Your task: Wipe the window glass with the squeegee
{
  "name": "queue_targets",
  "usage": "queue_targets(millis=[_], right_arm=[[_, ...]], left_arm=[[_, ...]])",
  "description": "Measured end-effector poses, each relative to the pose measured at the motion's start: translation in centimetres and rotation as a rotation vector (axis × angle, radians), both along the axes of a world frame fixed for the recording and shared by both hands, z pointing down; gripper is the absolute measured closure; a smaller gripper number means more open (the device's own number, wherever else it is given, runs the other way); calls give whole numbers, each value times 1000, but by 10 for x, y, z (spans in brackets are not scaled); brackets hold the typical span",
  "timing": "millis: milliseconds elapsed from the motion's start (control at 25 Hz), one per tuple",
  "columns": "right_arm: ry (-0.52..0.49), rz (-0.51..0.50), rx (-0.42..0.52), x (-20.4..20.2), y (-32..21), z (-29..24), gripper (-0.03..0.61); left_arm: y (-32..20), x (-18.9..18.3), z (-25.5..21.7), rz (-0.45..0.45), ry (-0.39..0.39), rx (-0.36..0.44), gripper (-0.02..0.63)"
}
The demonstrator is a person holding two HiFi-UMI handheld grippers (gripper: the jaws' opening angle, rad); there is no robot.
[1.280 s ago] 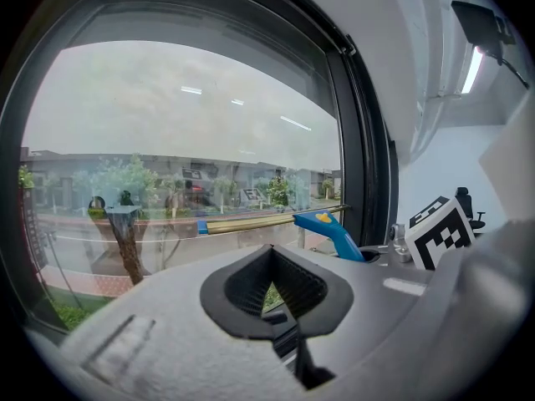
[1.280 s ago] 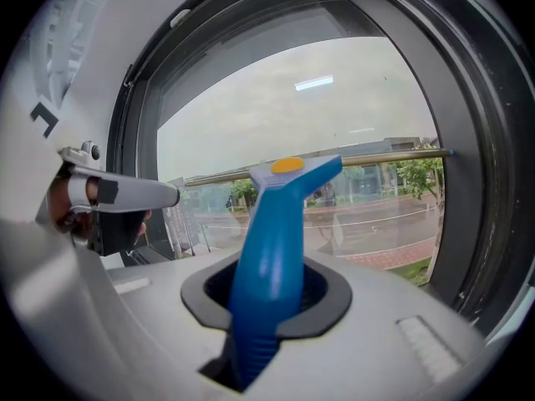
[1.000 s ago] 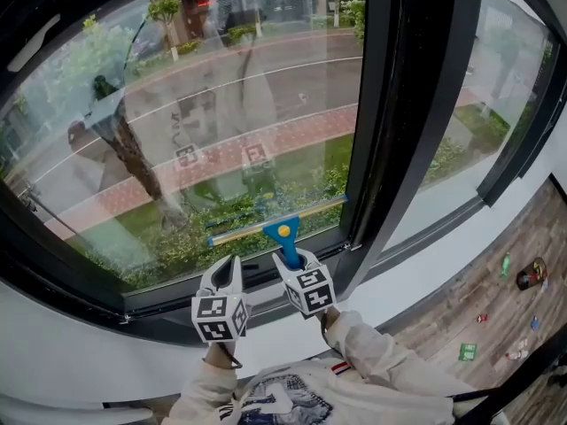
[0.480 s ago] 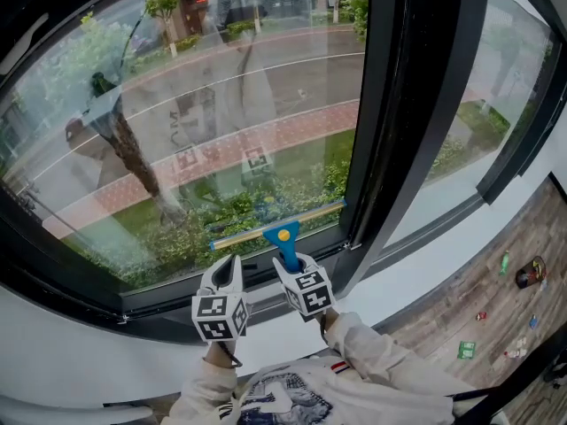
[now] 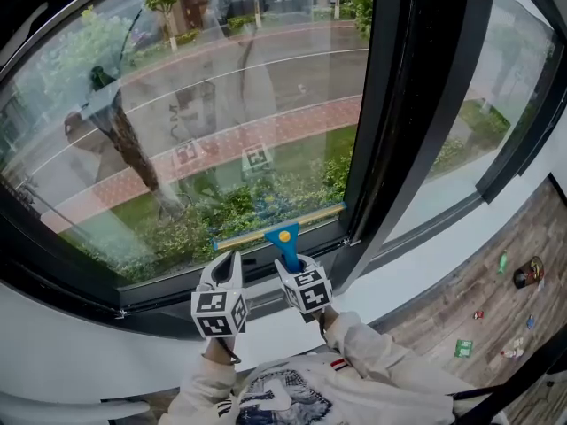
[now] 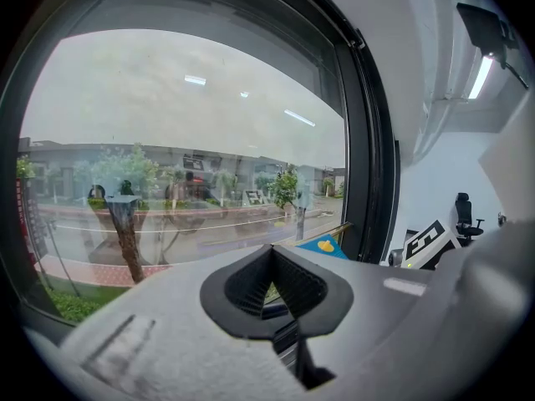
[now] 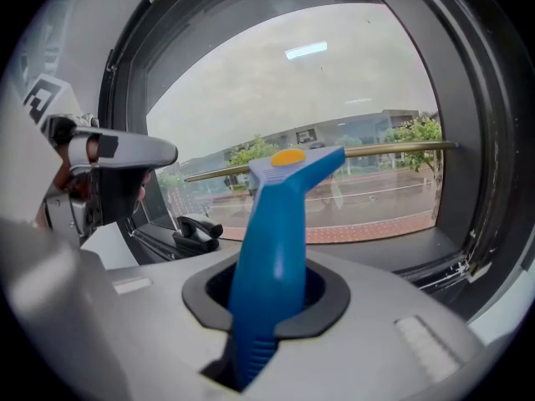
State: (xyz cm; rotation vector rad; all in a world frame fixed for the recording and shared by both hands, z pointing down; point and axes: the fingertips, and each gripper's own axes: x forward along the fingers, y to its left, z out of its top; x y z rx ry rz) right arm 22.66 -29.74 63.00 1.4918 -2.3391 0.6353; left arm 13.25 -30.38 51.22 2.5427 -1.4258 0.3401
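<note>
Wiping the clear window glass (image 5: 221, 104) at its near edge: right gripper (image 7: 267, 307) clamped on blue plastic-handled squeegee (image 7: 272, 249), left gripper (image 6: 273, 286) closed, empty; keep blade (image 5: 266, 227) flush.

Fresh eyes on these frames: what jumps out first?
The blue squeegee, clamped by its handle in the right hand-held gripper, holds its blade low on the window glass, beside the dark frame post. The left hand-held gripper sits next to it, jaws together and empty. Outside, a road crosses the upper pane.
</note>
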Motion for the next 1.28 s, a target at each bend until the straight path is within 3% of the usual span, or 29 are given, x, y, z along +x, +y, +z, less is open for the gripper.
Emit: queue_targets(millis=[520,1040,1280], right_arm=[[-28,-22,-129,0,8,25,509],[-1,-35,-178,-1,10,33,509],[31,-19,-274,2,14,34,523]], left_arm=[[6,-2,2,-7,-4,-11,612],[10,-4,3,-19,-11,-13,612],[12,-5,3,-35,-6,-12,613]])
